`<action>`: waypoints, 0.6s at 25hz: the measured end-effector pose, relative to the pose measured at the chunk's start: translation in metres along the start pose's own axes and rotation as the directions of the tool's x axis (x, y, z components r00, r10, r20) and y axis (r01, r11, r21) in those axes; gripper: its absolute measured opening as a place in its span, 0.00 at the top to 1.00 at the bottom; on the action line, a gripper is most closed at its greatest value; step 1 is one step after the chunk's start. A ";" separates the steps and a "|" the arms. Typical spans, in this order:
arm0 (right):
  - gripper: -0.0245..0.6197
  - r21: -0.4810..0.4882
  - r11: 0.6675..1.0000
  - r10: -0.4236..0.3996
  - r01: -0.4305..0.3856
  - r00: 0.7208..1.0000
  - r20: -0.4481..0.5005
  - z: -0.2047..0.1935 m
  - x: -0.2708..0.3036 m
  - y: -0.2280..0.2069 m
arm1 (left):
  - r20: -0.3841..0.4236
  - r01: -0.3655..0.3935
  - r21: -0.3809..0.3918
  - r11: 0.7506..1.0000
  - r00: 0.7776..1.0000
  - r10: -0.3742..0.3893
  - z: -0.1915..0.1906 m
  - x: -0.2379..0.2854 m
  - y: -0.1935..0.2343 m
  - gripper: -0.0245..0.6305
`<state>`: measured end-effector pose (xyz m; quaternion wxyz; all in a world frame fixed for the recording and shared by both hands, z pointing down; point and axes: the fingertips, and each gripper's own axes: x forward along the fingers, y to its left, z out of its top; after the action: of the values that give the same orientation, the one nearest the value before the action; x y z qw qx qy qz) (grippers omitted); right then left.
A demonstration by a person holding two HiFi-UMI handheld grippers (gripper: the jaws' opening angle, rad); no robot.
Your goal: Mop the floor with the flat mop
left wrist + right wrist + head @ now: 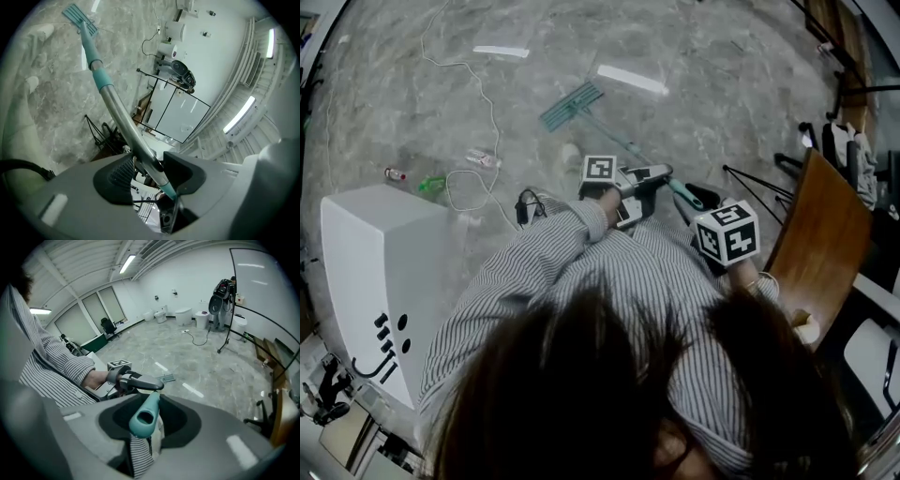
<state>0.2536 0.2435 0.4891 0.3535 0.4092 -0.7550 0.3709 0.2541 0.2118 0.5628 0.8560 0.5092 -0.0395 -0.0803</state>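
Left gripper (151, 165) is clamped on the flat mop (119, 112) shaft, and the right gripper (143, 420) looks pinched on the teal handle end behind it. The mop head (572, 105) lies flat on the floor (703, 66) well ahead of both, so I'd say it's the mopping stroke; next is a steady push or pull.

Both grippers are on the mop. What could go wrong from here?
The mop head lies near the white cable and could snag it. A sweep leftward may knock the bottle lying on the floor. The right gripper holds only the handle tip, so it might slip off.
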 end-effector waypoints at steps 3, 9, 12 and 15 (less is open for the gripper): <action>0.78 -0.006 1.000 -0.006 0.006 1.000 -0.002 -0.003 0.000 0.003 | 0.001 0.009 -0.007 1.000 1.000 -0.009 -0.002 -0.003 0.001 0.68; 0.78 -0.004 1.000 -0.024 0.024 1.000 -0.008 -0.008 0.003 0.010 | -0.020 -0.003 0.007 1.000 1.000 0.003 -0.005 -0.009 0.007 0.67; 0.78 0.019 0.999 -0.039 0.039 0.999 0.010 -0.010 0.003 0.014 | -0.021 -0.008 0.006 1.000 1.000 0.008 -0.007 -0.013 0.009 0.67; 0.79 0.020 0.999 -0.047 0.047 0.999 0.014 -0.010 0.002 0.015 | -0.019 0.001 0.009 1.000 1.000 -0.001 -0.008 -0.014 0.009 0.67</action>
<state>0.2417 0.2571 0.4913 0.3525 0.4329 -0.7440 0.3671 0.2420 0.2249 0.5670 0.8540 0.5138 -0.0316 -0.0758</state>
